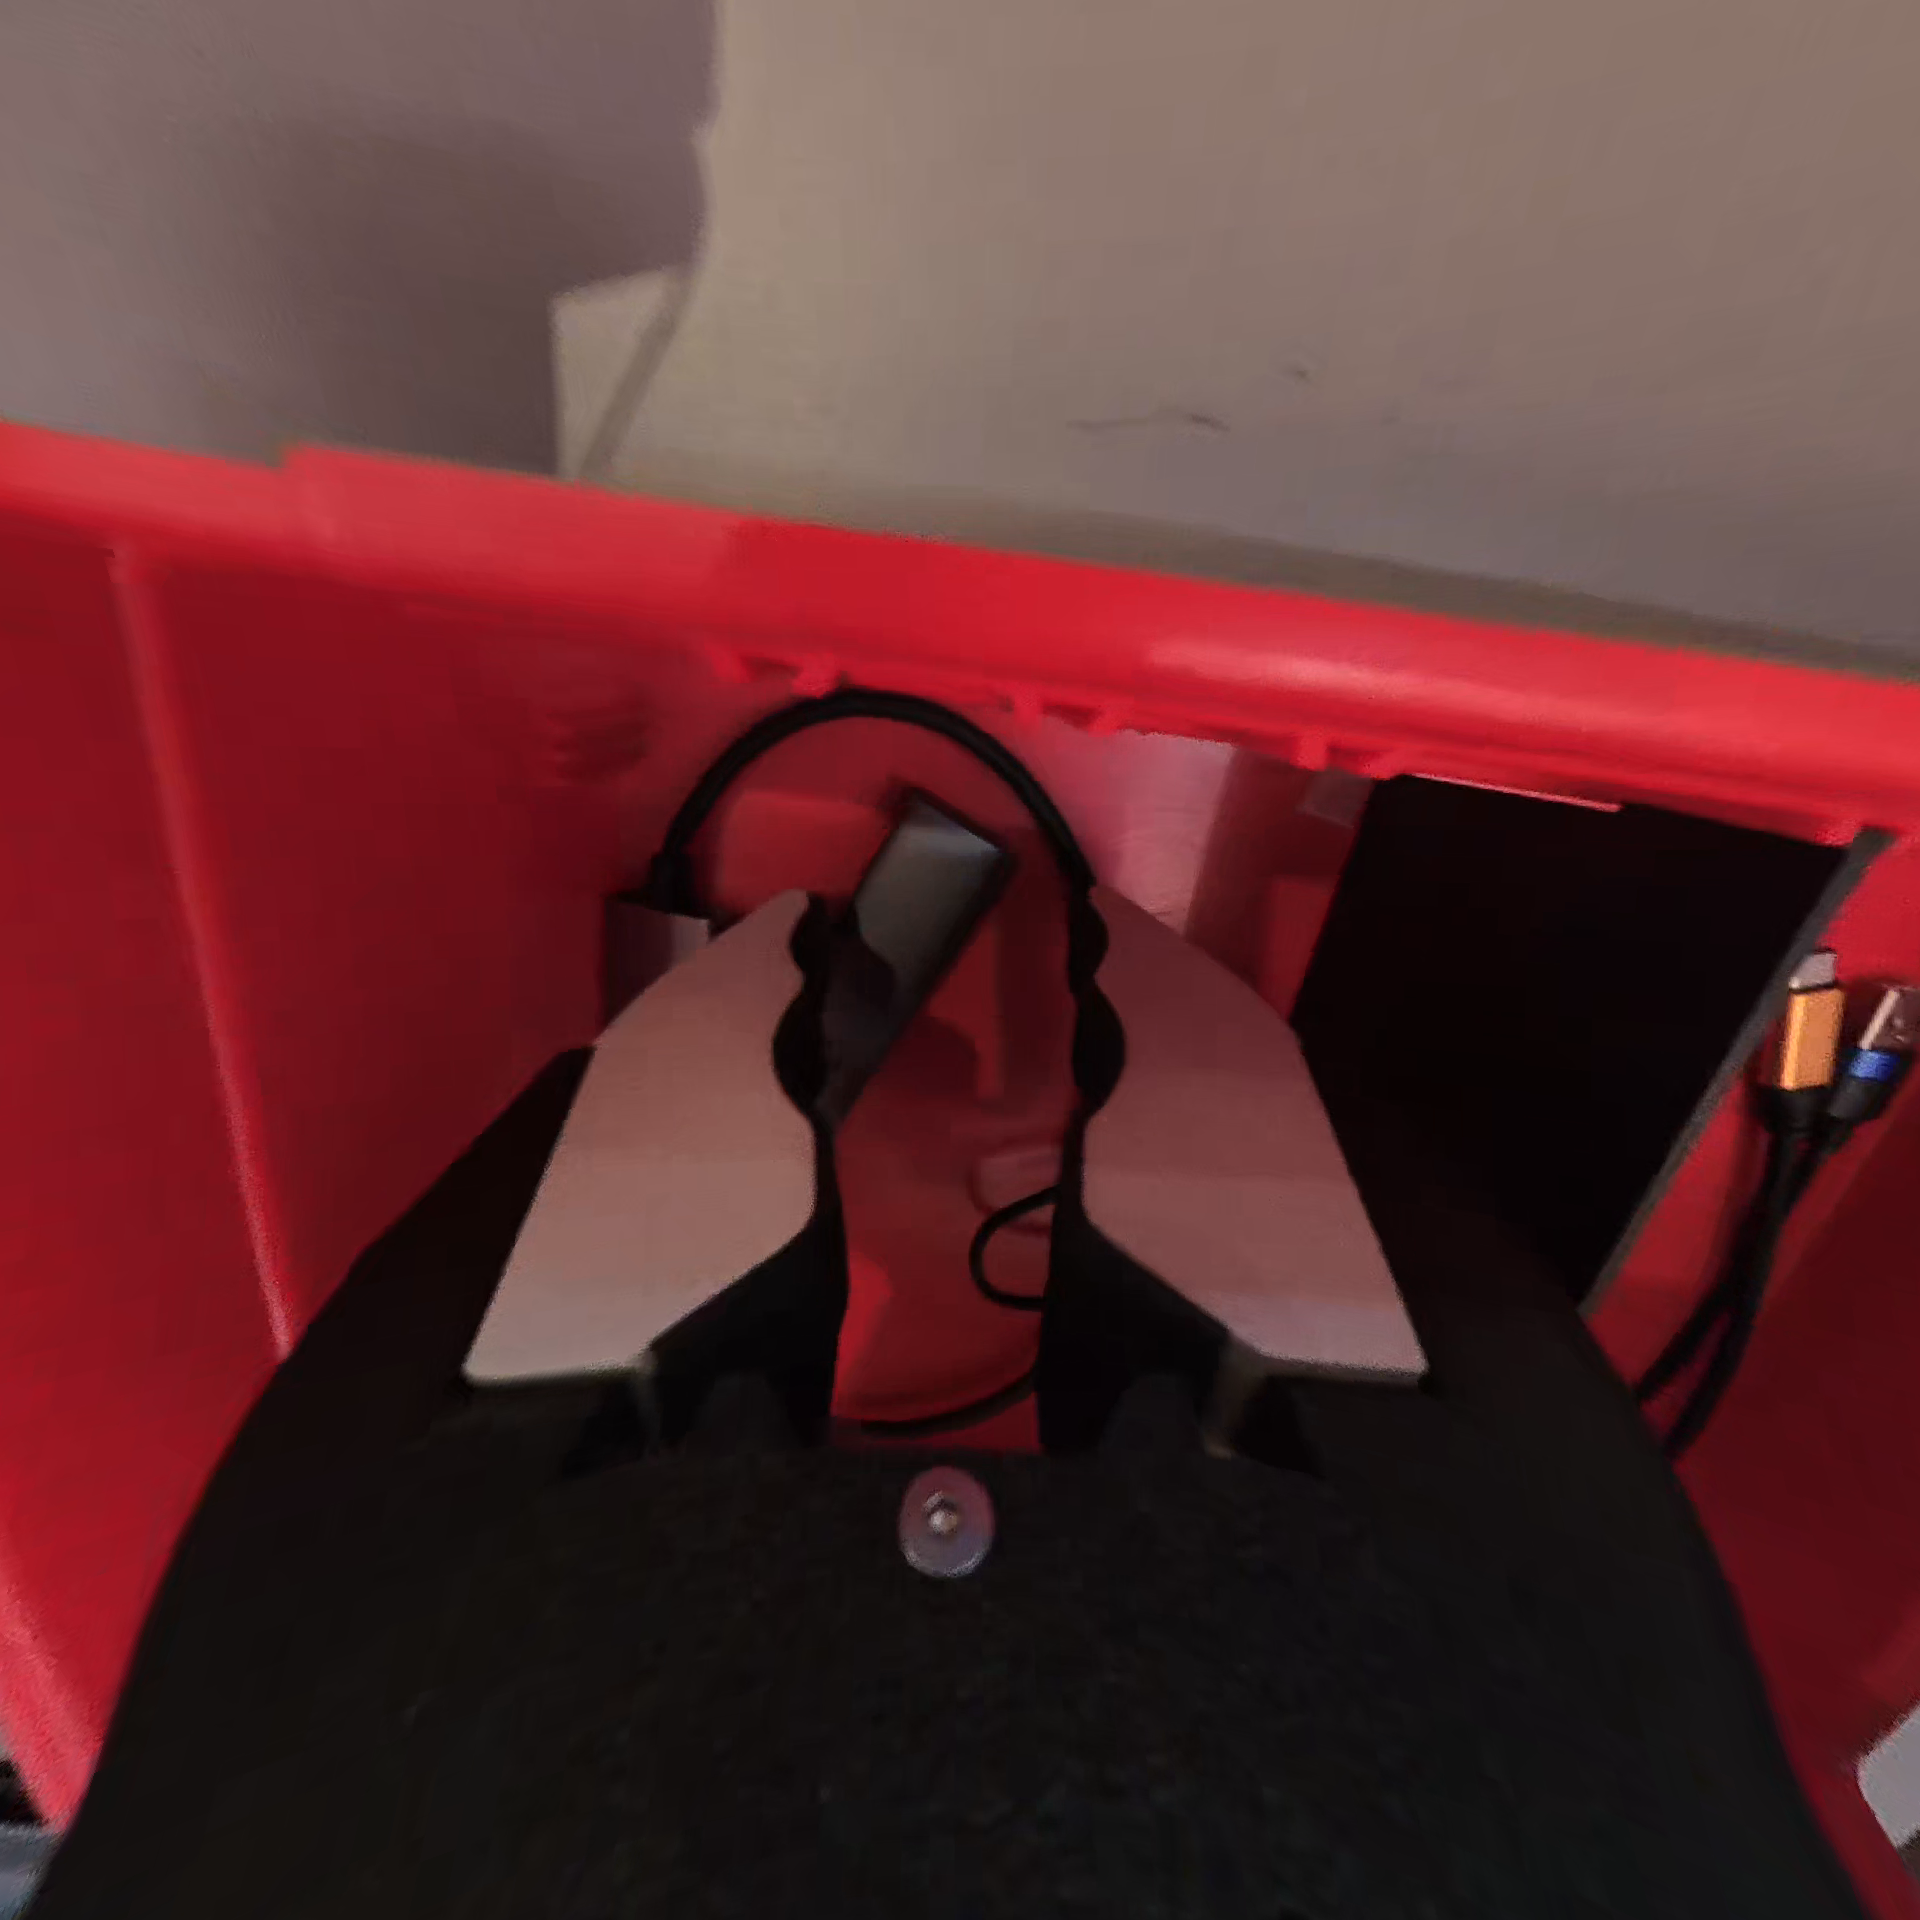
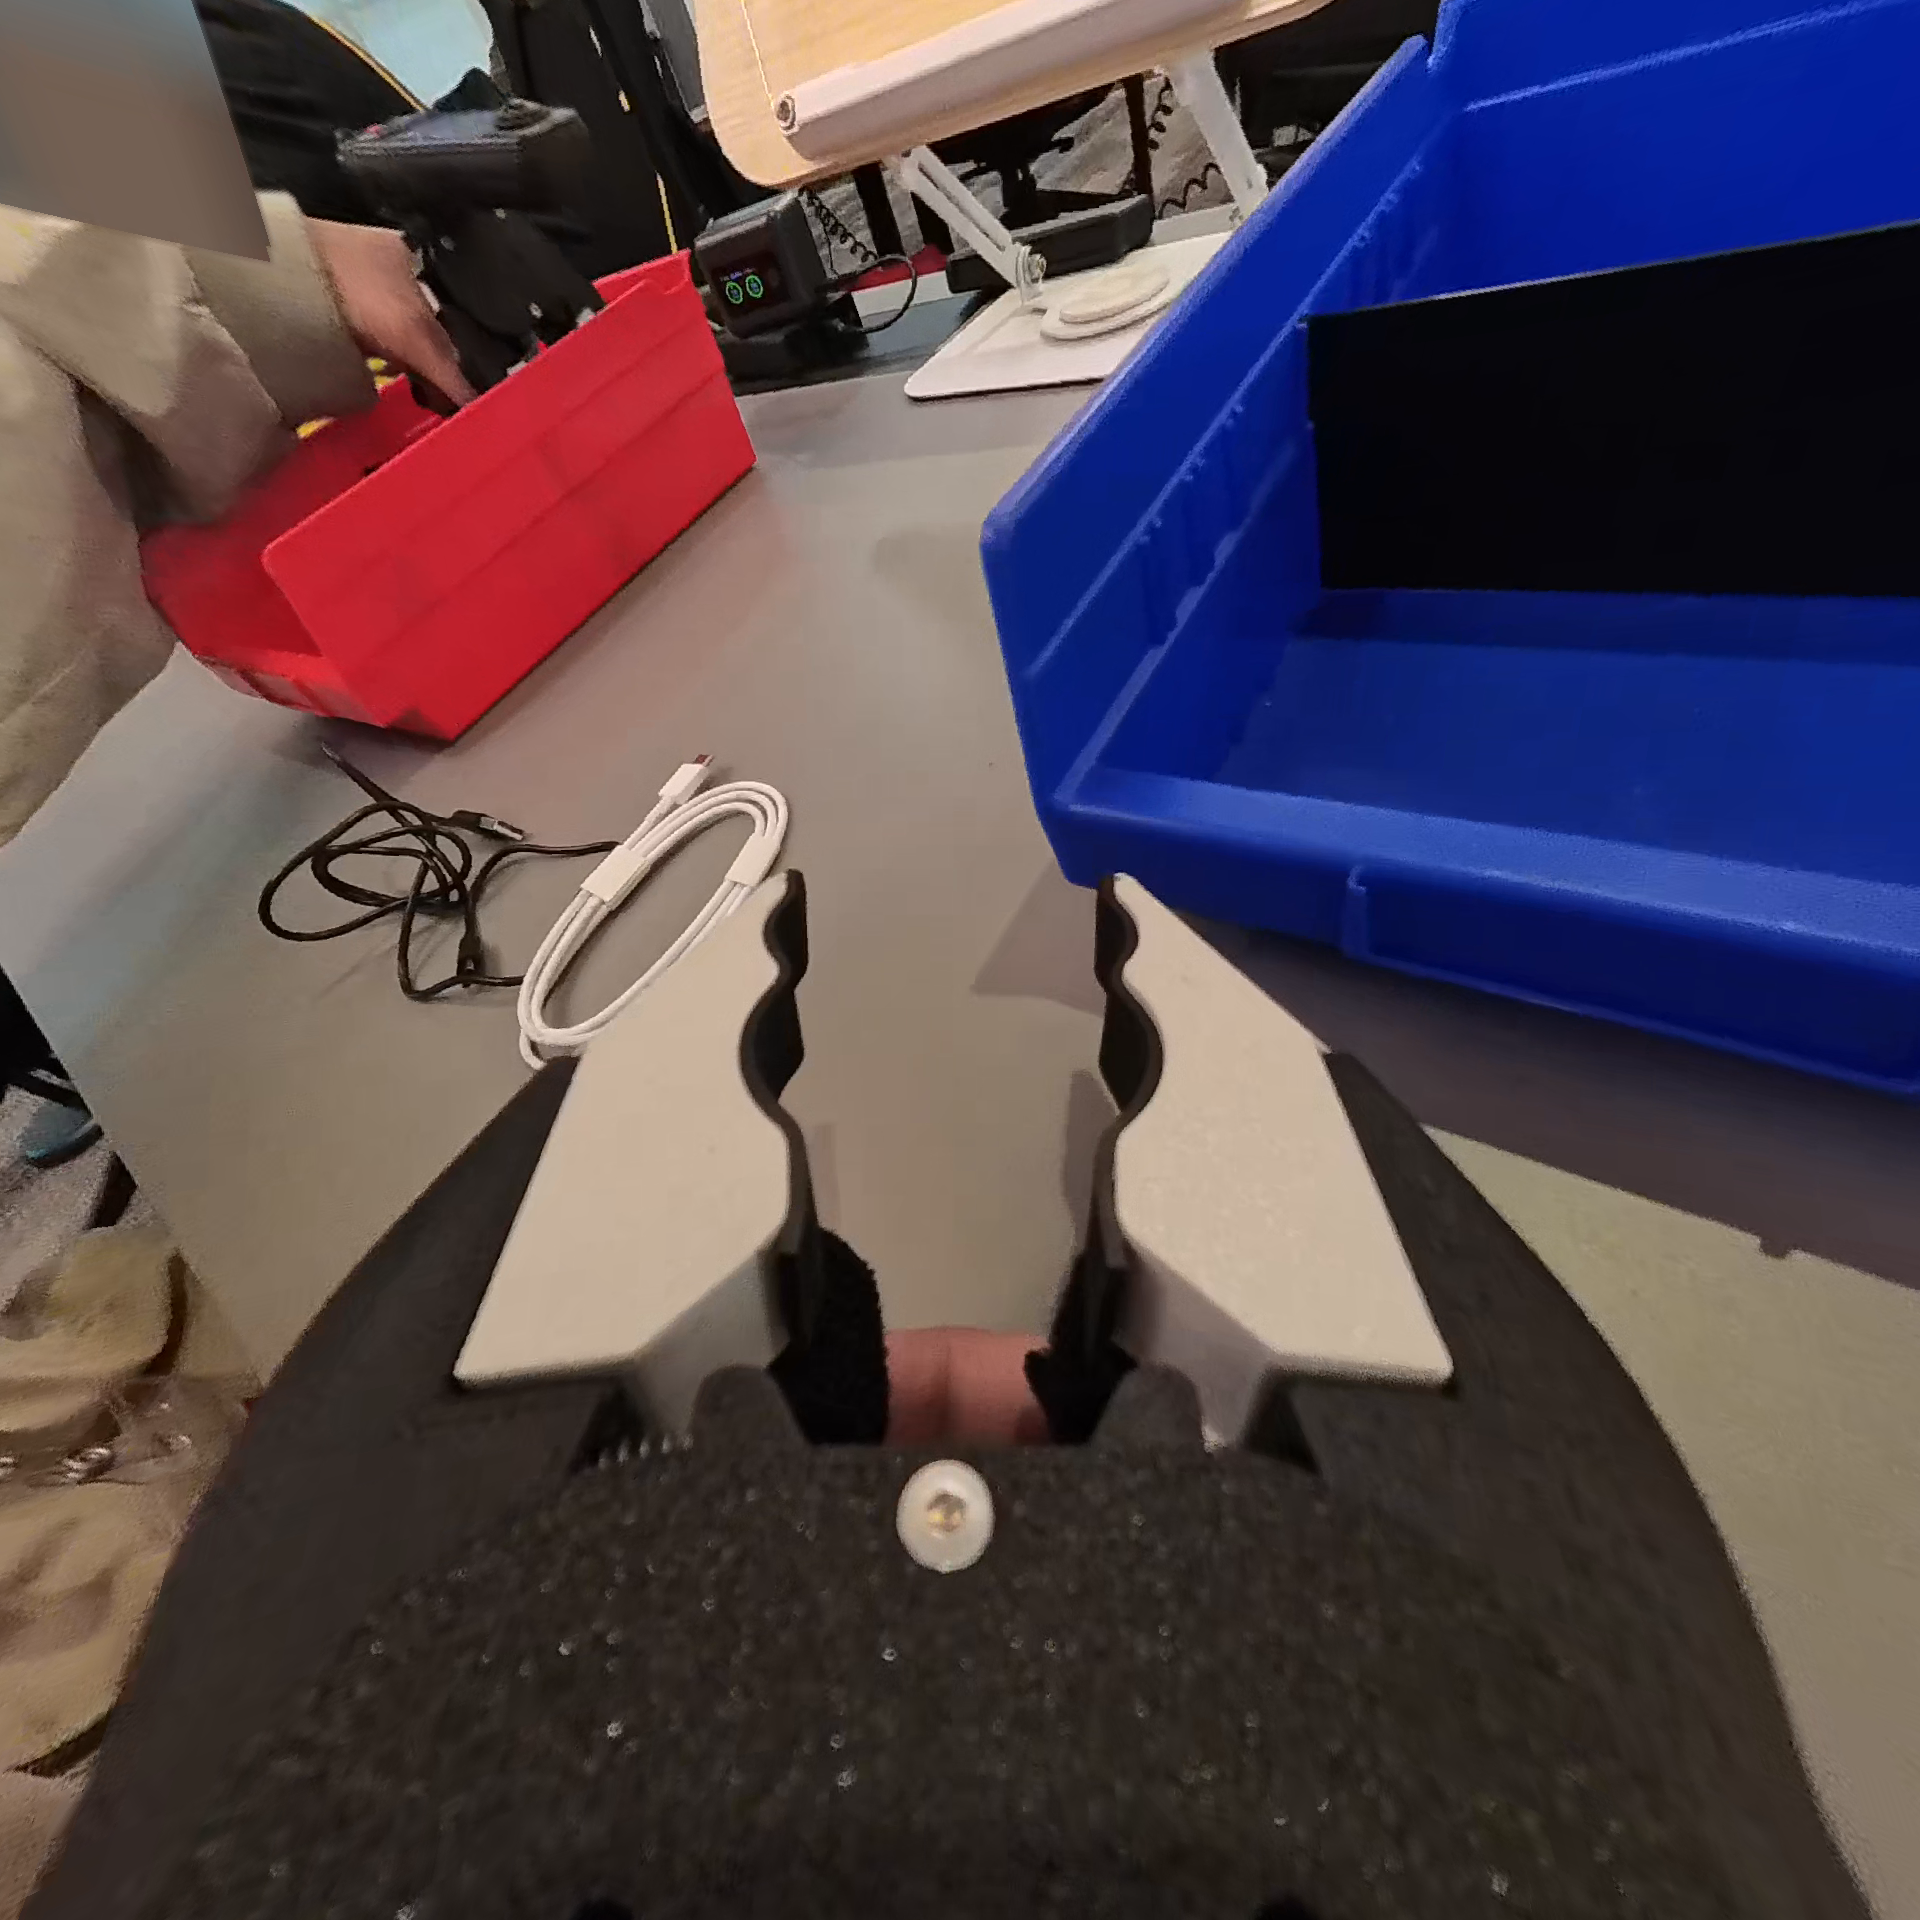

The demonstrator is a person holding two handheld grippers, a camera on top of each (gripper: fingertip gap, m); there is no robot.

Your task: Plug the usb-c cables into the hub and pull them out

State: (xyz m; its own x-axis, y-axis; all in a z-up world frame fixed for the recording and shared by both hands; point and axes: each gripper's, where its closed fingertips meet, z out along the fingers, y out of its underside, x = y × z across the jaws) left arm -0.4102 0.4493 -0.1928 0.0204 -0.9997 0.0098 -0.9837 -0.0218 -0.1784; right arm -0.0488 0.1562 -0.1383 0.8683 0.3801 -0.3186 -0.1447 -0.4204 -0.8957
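Inside a red bin (image 1: 416, 831), the left gripper (image 1: 940, 935) reaches toward a small grey hub (image 1: 925, 894) with its short black lead (image 1: 883, 717) looped above. The jaws stand apart around the hub, with nothing clenched yet; contact is too blurred to tell. The hub looks light, rigid and smooth, likely best pinched across its flat sides. Two cable plugs, one orange (image 1: 1808, 1034), one blue (image 1: 1875, 1049), hang at right. The right gripper (image 2: 951, 904) hovers released over a grey table (image 2: 883, 675), near a coiled white cable (image 2: 665, 904), a tangled black cable (image 2: 405, 883) and a blue bin (image 2: 1195, 644).
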